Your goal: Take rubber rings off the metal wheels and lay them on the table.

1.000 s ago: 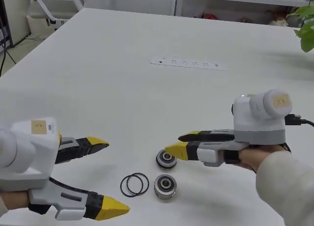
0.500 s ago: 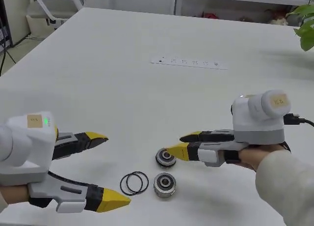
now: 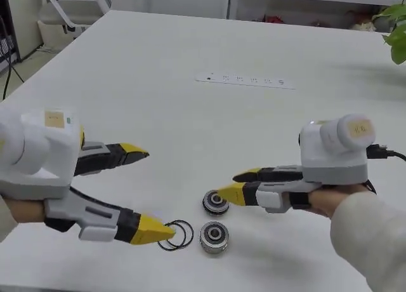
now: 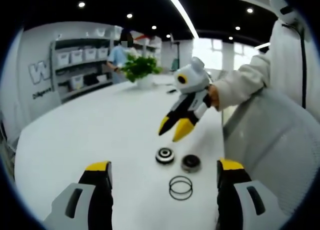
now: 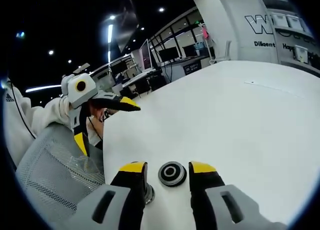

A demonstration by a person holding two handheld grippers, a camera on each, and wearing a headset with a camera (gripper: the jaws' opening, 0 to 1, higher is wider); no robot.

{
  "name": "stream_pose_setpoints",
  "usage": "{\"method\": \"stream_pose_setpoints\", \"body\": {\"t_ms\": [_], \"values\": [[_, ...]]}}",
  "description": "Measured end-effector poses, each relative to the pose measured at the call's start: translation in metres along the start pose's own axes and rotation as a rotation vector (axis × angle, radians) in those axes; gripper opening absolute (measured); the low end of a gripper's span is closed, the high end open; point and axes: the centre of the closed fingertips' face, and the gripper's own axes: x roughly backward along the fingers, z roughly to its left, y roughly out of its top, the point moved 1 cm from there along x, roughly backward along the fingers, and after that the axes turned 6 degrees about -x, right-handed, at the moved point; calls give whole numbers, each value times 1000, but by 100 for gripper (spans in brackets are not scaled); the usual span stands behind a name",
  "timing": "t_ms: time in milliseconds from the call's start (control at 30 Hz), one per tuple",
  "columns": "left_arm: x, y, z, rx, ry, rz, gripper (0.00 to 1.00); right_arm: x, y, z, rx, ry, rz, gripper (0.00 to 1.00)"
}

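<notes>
Two metal wheels lie near the table's front edge: a far wheel [image 3: 216, 203] and a near wheel [image 3: 214, 236]. Two black rubber rings [image 3: 177, 235] lie overlapping on the table, left of the near wheel. My left gripper [image 3: 155, 193] is open wide, its lower yellow tip touching the rings' left edge. Its own view shows the rings [image 4: 180, 187] and both wheels [image 4: 165, 156] [image 4: 190, 163] ahead between the jaws. My right gripper [image 3: 229, 185] is open, tips just above the far wheel. That wheel [image 5: 172, 173] sits framed between the right gripper's jaws.
A white power strip [image 3: 244, 82] lies across the middle of the white table [image 3: 158, 82]. An office chair [image 3: 70, 0] stands at the far left corner, and plant leaves [image 3: 396, 32] show at the far right. A person's white sleeve [image 3: 368, 241] holds the right gripper.
My left gripper has moved right and forward, bringing its lower tip to the rings. The right gripper and both wheels have stayed put.
</notes>
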Motion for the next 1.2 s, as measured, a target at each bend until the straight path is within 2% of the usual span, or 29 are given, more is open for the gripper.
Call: {"method": "stream_pose_setpoints", "body": {"t_ms": [133, 300, 500, 633, 767, 833, 933, 1067, 1200], "values": [[-2, 16, 12, -20, 21, -18, 87, 2, 3, -1, -2, 0, -12, 30], [-9, 38, 20, -34, 22, -53, 88, 2, 3, -4, -6, -3, -14, 30], [-24, 63, 22, -106, -1, -69, 86, 2, -2, -7, 6, -9, 2, 29], [-38, 69, 21, -150, -27, -58, 84, 2, -4, -9, 20, -10, 8, 28], [-50, 71, 21, -165, -34, -53, 83, 1, -8, -11, 43, -12, 22, 29], [-59, 65, 20, -207, -42, -17, 80, 1, -10, -12, 56, -15, 29, 28], [-68, 62, 18, -208, -53, -14, 77, 1, -13, -14, 62, -18, 38, 28], [-78, 46, 18, -219, -39, 3, 68, 0, -18, -17, 80, -26, 52, 29], [-80, 31, 16, -214, -37, 8, 63, -1, -20, -15, 102, -17, 52, 28]]}}
